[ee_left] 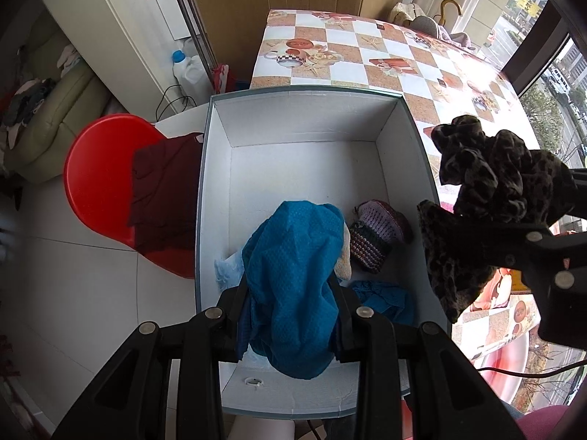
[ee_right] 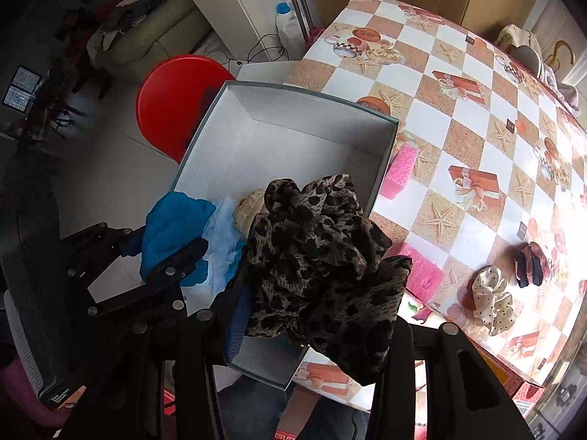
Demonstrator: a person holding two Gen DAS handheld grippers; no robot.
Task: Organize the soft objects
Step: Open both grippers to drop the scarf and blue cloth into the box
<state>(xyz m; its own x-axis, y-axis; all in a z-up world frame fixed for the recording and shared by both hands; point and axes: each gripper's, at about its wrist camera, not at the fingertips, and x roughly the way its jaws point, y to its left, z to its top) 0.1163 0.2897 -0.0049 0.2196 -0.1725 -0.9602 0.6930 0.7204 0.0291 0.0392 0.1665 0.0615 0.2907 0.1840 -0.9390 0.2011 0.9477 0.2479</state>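
Note:
A white open box sits at the table's near-left edge. My left gripper is shut on a blue textured cloth and holds it over the box's near end; the cloth also shows in the right wrist view. My right gripper is shut on a leopard-print fabric, held above the box's right wall. In the box lie a knitted purple-striped piece, a pale blue cloth and a cream knit piece.
On the checkered tablecloth lie two pink sponges, a cream polka-dot scrunchie and a dark hair clip. A red chair with a maroon cloth stands left of the box.

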